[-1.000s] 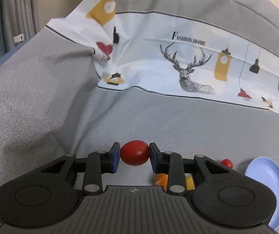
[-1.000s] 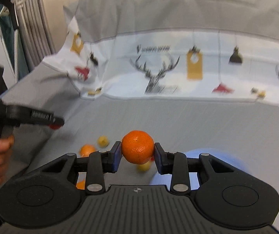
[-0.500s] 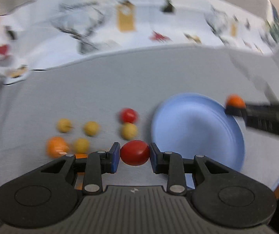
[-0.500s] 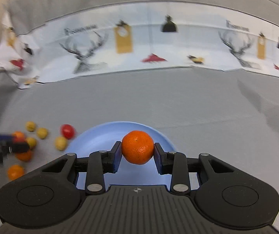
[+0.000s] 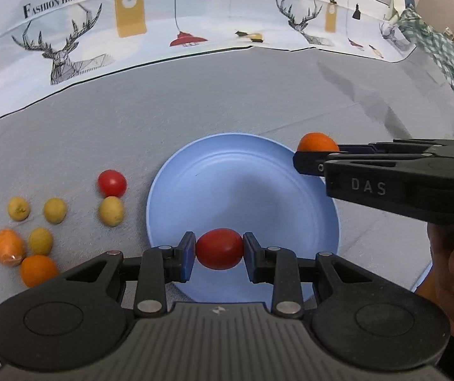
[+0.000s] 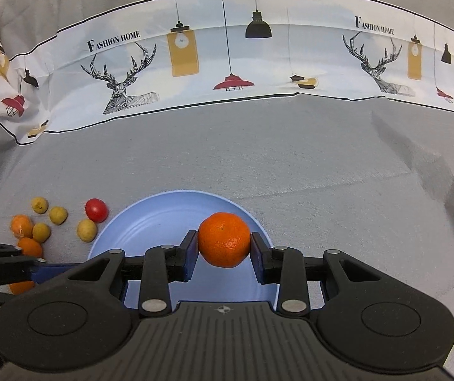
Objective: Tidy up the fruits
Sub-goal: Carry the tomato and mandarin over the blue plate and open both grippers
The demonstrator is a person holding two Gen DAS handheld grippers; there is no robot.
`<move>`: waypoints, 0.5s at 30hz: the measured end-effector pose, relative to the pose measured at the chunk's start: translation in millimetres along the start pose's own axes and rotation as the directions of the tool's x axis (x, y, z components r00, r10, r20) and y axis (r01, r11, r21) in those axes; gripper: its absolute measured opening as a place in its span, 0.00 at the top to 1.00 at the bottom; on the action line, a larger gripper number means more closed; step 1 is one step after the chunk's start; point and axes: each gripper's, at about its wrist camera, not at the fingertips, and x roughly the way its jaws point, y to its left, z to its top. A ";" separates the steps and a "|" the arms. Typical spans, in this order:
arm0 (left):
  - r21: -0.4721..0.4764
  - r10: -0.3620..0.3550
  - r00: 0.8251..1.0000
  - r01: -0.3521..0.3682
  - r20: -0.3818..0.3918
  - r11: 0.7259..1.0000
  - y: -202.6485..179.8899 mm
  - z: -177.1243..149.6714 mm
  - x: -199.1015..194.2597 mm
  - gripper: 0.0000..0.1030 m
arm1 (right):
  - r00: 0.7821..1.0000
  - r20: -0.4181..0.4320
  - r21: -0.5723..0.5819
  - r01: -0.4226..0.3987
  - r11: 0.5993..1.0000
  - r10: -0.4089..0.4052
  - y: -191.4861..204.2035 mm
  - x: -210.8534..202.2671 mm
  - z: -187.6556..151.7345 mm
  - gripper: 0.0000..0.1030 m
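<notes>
Left wrist view: the left gripper [image 5: 220,254] was clenched on a red tomato [image 5: 220,249], both pads pressed to its sides, held over the near edge of the blue plate [image 5: 242,190]. The plate lay on a grey cloth [image 5: 195,101] and its dish held nothing. Off the plate's left rim, on the cloth, sat a second red tomato [image 5: 111,183], touching 1 of 4 small yellow fruits [image 5: 111,211]; the other yellow fruits lay further left, well apart from the plate. 2 oranges [image 5: 38,270] sat at the left end of that cluster. From the right, the right gripper [image 5: 317,155] reached in side-on with a mandarin [image 5: 318,142] at its tip, over the plate's far right rim. A printed band with deer and lamps [image 5: 131,25] ran along the cloth's far edge.

Right wrist view: the right gripper [image 6: 224,244] grasped the mandarin [image 6: 224,239] between both pads, over the right part of the plate [image 6: 150,222]. The loose tomato [image 6: 96,210] and yellow fruits [image 6: 86,230] lay just beside the plate's left rim. The left gripper's finger [image 6: 20,266] showed at the left edge, its tip hidden.
</notes>
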 end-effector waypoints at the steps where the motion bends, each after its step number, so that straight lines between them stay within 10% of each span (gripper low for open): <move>1: 0.001 0.002 1.000 -0.002 0.004 1.000 -0.7 0.1 0.0 0.66 | 1.000 -0.002 -0.001 0.003 1.000 -0.003 0.2 0.3 -0.1 0.65; 15: 0.015 -0.032 0.999 0.032 -0.001 0.999 -4.9 -1.4 -0.6 0.65 | 0.999 -0.039 0.001 0.014 1.000 -0.014 1.3 8.7 -4.4 0.65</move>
